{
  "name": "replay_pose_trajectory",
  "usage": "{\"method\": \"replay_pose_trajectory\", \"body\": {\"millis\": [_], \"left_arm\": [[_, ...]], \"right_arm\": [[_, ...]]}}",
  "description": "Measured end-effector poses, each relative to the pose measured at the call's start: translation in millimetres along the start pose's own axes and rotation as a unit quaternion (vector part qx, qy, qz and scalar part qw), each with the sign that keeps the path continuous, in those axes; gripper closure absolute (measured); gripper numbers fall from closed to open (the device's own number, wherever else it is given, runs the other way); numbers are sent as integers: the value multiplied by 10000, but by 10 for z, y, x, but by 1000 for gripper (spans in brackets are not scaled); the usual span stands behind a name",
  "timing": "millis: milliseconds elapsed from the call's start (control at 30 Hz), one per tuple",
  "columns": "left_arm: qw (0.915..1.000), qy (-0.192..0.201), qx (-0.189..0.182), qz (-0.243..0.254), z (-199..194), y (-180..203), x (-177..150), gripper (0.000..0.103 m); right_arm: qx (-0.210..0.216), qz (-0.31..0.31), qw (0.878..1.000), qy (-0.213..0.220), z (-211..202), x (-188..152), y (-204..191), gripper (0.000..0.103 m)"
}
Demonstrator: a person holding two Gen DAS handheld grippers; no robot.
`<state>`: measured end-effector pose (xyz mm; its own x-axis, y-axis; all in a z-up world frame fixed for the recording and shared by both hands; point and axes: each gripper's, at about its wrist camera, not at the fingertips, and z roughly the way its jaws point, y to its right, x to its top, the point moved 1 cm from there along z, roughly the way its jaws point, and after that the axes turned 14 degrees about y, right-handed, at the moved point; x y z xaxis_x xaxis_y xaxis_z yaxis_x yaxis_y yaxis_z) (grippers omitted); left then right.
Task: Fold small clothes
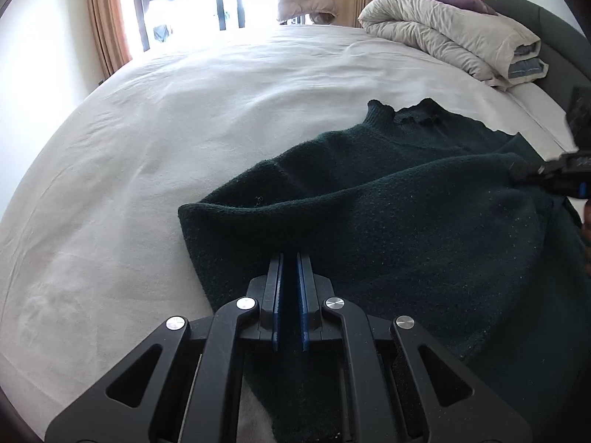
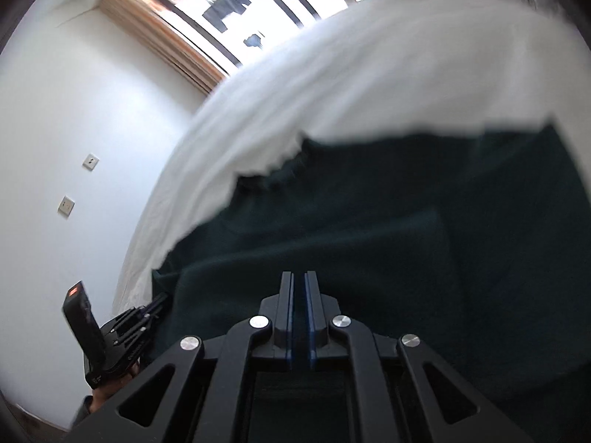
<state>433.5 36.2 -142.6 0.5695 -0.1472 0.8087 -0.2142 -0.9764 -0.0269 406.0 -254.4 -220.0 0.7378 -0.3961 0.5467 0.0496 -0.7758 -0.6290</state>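
Observation:
A dark green knit sweater (image 1: 406, 214) lies on the white bed sheet (image 1: 166, 140), its collar (image 1: 402, 112) pointing toward the far side. Its near part is raised and doubled over toward the collar. My left gripper (image 1: 290, 258) is shut on the sweater's near left edge, with knit fabric running between the blue pads. My right gripper (image 2: 299, 277) is shut on the sweater (image 2: 369, 229) too. In the left wrist view the right gripper (image 1: 517, 171) pinches a fold at the right edge. The right wrist view is blurred and shows the left gripper (image 2: 159, 302) at the sweater's left corner.
A rolled beige duvet (image 1: 450, 33) with purple and yellow pillows lies at the bed's far right, against a dark headboard (image 1: 546, 22). A window with curtains (image 1: 107, 18) is beyond the bed. A white wall (image 2: 74, 129) with two sockets stands left of the bed.

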Motion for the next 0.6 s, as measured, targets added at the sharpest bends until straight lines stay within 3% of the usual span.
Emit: {"method": "replay_pose_trajectory", "body": {"millis": [167, 400, 433, 467, 533, 600], "left_arm": [[9971, -78, -379, -651, -126, -211, -69, 96], [9973, 123, -277, -663, -722, -230, -335, 96], [9972, 143, -224, -698, -819, -235, -389, 96], [9968, 187, -138, -770, -953, -241, -465, 96], [9957, 265, -162, -876, -1175, -200, -612, 96], [9956, 300, -231, -855, -1446, -80, -781, 95]], "right_arm": [[733, 1074, 9914, 133, -86, -163, 496, 103], [741, 1025, 9919, 68, -447, -373, 555, 103], [726, 1034, 9919, 146, -549, -420, 567, 99], [729, 1059, 9915, 183, -651, -482, 582, 81], [581, 995, 9929, 308, -879, -617, 585, 75], [304, 819, 9951, 458, -1129, -707, 522, 57]]}}
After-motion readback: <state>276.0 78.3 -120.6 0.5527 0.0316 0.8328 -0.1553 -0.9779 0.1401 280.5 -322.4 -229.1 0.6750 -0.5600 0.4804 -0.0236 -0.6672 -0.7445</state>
